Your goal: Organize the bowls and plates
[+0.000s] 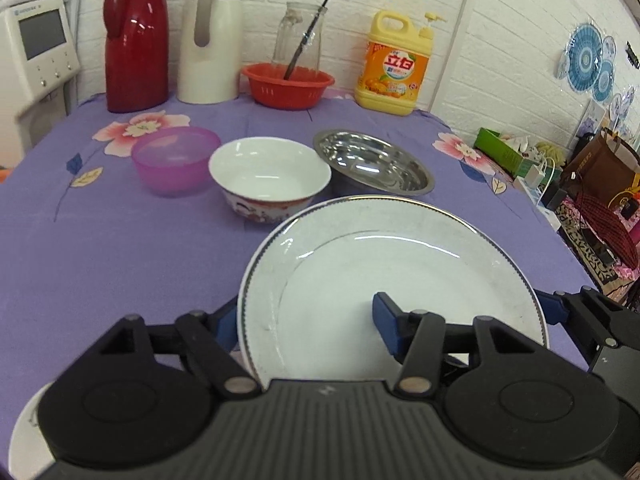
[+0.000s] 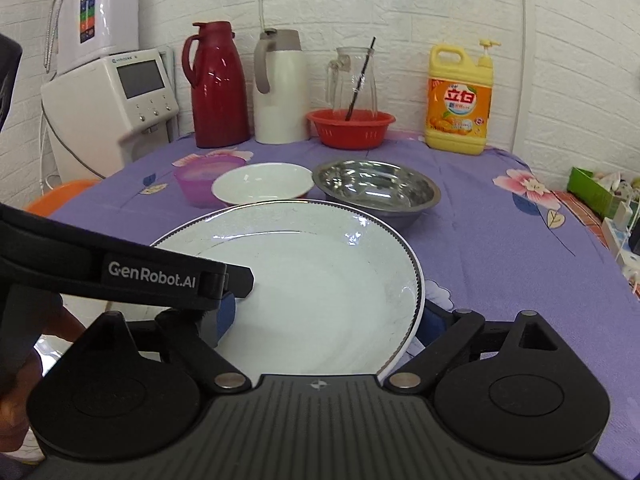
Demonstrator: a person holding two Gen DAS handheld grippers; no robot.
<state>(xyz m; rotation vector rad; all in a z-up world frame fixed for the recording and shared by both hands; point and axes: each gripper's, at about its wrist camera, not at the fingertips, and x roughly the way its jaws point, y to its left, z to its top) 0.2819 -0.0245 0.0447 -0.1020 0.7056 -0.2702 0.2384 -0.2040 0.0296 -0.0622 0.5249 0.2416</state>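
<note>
Both grippers [image 1: 306, 322] [image 2: 326, 316], jaws clamped.

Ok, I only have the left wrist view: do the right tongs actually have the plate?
Observer: Looks so. The right tongs straddle the white plate at its rim, one pad on its face and the other under the edge.
Operator: Anything off to the left I should avoid?
Observer: An orange seat sits just past the left edge of the purple-clothed table.
</note>
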